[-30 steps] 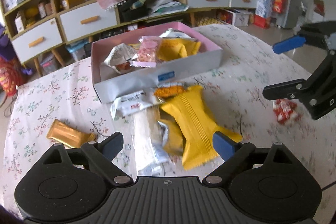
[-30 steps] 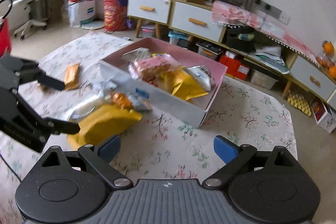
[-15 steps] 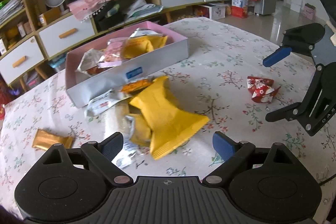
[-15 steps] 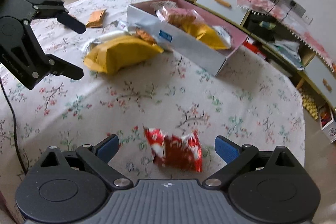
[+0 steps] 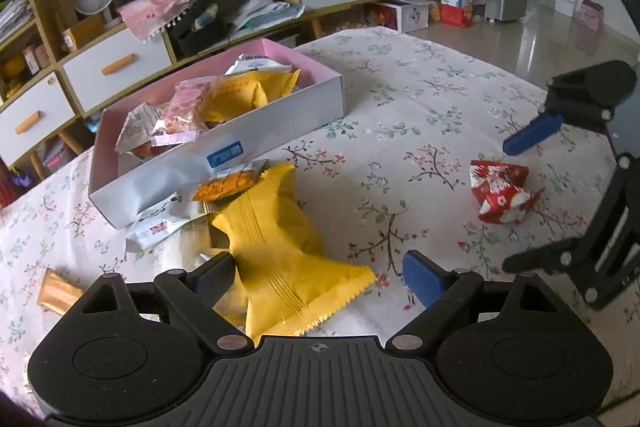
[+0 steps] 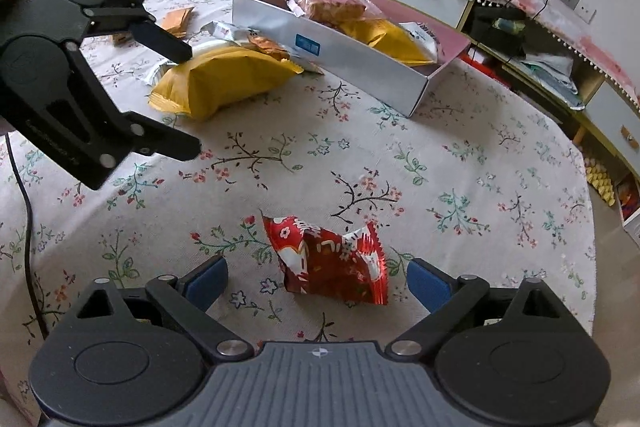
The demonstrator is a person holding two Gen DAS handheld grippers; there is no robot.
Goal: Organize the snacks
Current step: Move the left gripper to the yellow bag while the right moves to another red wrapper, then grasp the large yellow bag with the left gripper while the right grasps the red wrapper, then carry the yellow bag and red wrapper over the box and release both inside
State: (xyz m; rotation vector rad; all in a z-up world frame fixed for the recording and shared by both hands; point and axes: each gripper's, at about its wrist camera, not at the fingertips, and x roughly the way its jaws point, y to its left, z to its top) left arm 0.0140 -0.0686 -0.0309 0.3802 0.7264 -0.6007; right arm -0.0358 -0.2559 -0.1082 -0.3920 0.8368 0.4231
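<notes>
While several packets already lie in the pink-lined grey cardboard box [image 5: 280,123], others wait on the flowered tablecloth [image 6: 460,167]. Both grippers gape empty — the left gripper [image 5: 318,273] over the big yellow foil bag [image 5: 280,247], the right gripper [image 6: 318,281] around the crumpled red packet [image 6: 332,263].

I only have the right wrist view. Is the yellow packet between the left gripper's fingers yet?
Observer: Yes. From the left wrist view, the yellow packet lies between the fingers of the left gripper. The jaws have just closed a little but stand open and do not grip it.
Operator: Is anything else in the way on that side?
Observer: A pale wrapper pokes out from beneath the yellow packet, right at the tip of the finger on the left of the picture. In your view the gripper mostly covers that spot.
</notes>
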